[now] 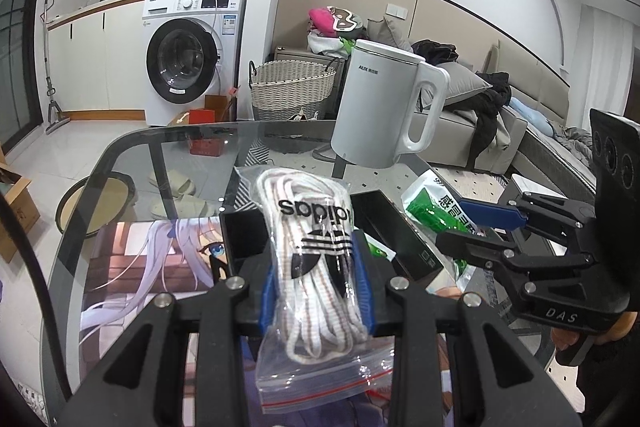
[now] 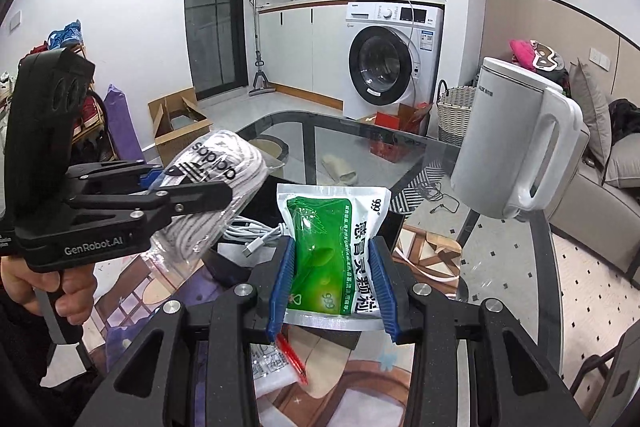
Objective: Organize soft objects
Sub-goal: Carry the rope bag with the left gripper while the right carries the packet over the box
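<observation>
Holding one soft packet each, both grippers are closed on their loads above the glass table (image 1: 120,163). The left gripper (image 1: 316,291) clamps a zip bag of white laces (image 1: 316,259) at its middle between the blue pads, so the loose bag hangs without slipping. The right gripper (image 2: 334,287) squeezes the green medicine pouch (image 2: 332,247) by its two long edges, probably to keep it flat for placing. A white kettle (image 1: 384,107) stands at the far right of the table, and a white cable (image 2: 256,233) lies near the pouch. Where the packets must go is not visible. A black box (image 1: 396,235) behind the laces is partly covered, and what it holds I cannot tell.
</observation>
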`<state>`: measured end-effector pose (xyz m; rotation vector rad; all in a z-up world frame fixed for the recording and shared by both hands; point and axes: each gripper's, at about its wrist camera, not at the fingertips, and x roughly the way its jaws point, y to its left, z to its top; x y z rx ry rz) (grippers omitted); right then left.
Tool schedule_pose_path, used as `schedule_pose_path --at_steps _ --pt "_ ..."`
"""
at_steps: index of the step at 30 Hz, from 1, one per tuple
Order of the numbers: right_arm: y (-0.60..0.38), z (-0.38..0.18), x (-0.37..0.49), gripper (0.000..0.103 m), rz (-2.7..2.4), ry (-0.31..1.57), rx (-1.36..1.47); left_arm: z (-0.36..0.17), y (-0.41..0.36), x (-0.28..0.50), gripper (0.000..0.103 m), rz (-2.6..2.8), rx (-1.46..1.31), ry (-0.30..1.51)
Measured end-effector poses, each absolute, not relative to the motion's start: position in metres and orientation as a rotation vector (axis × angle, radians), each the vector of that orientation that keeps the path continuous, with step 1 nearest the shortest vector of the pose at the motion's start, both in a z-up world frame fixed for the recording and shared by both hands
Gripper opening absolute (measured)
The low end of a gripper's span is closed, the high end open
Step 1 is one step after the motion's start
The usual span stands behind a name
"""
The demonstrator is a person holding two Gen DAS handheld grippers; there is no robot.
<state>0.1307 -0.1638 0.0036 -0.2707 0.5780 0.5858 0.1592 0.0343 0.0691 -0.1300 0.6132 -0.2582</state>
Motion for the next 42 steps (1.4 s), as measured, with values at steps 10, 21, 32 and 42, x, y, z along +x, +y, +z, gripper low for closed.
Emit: schedule_pose_path --at_steps 10,21,32,42 --pt "-0.158 -0.01 0.15 0.038 0.584 0.589 -0.278 0.062 0.029 0.189 0.031 -0.265 -0.114 0.619" --pt "-0.139 -0.027 0.174 0.038 0.578 0.62 -0.308 0.043 0.024 0.213 0.031 -0.254 -0.102 0.65" --pt "-0.123 -0.044 0.189 0.038 0.586 0.667 -0.368 0.027 0.025 0.228 0.031 -0.24 -0.104 0.677" --pt "-0.115 -0.059 0.202 0.038 0.587 0.713 -0.402 0.015 0.022 0.233 0.031 -0.256 -0.093 0.713"
